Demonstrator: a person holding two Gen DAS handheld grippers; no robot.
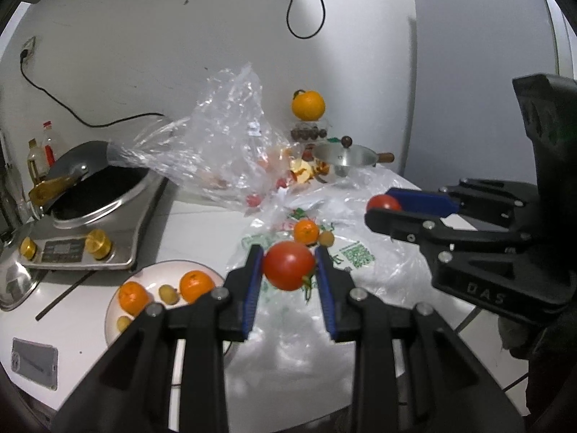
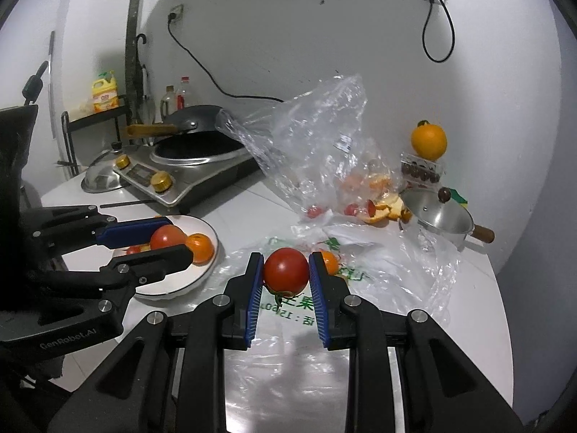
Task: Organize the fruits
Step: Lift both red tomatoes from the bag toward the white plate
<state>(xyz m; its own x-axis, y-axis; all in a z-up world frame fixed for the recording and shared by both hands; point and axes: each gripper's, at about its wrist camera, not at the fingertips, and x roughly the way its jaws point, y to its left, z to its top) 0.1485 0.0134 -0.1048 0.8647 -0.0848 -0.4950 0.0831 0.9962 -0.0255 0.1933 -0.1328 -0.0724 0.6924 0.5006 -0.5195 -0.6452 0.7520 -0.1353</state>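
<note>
Evidently both grippers carry fruit: the left gripper point(image 1: 288, 265) is clamped on a tomato point(image 1: 288, 265), the right gripper point(image 2: 286, 270) pinching a second tomato point(image 2: 286, 270), both aloft over the printed bag point(image 2: 360, 288). The plate point(image 2: 207, 270) (already holding oranges) lies at nine o'clock in the right view; lower gently, release one at a time, avoid rolling.
</note>
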